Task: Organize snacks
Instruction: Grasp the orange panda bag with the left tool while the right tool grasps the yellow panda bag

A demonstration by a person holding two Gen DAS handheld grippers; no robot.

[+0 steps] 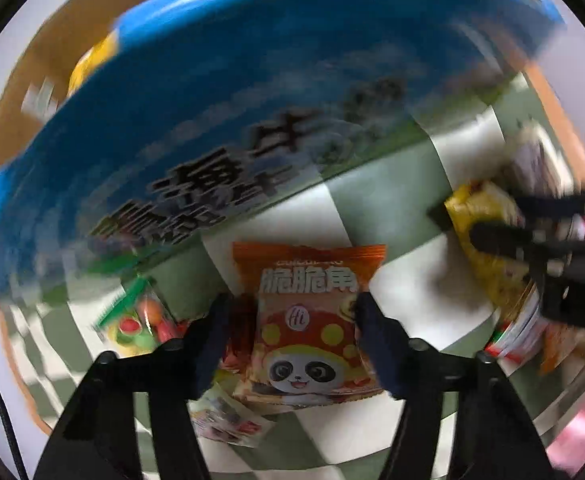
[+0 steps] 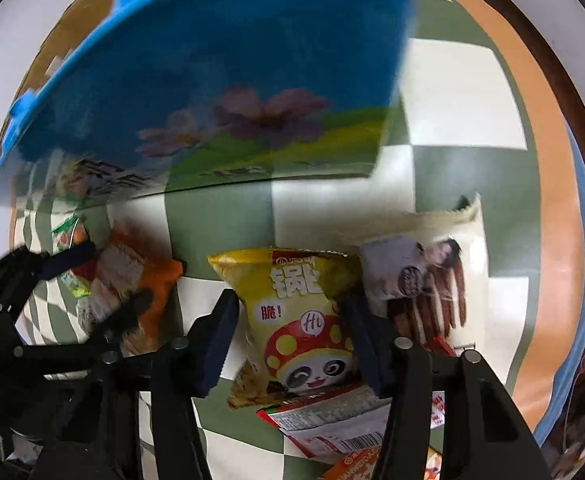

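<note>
In the left wrist view my left gripper (image 1: 292, 312) straddles an orange panda snack bag (image 1: 308, 320) lying on the checkered cloth; the fingers sit at the bag's two sides, touching or nearly so. In the right wrist view my right gripper (image 2: 292, 320) straddles a yellow panda snack bag (image 2: 296, 320) the same way. Each gripper shows in the other's view, the right one (image 1: 504, 224) at the yellow bag (image 1: 488, 240), the left one (image 2: 104, 280) at the orange bag (image 2: 148, 292). A large blue box (image 1: 252, 92) stands just behind both.
A fruit candy packet (image 1: 140, 320) lies left of the orange bag. A white packet with a woman's picture (image 2: 424, 280) lies right of the yellow bag, and red-and-white packets (image 2: 332, 428) lie in front. The green-white checkered cloth (image 2: 464, 92) covers an orange-edged table.
</note>
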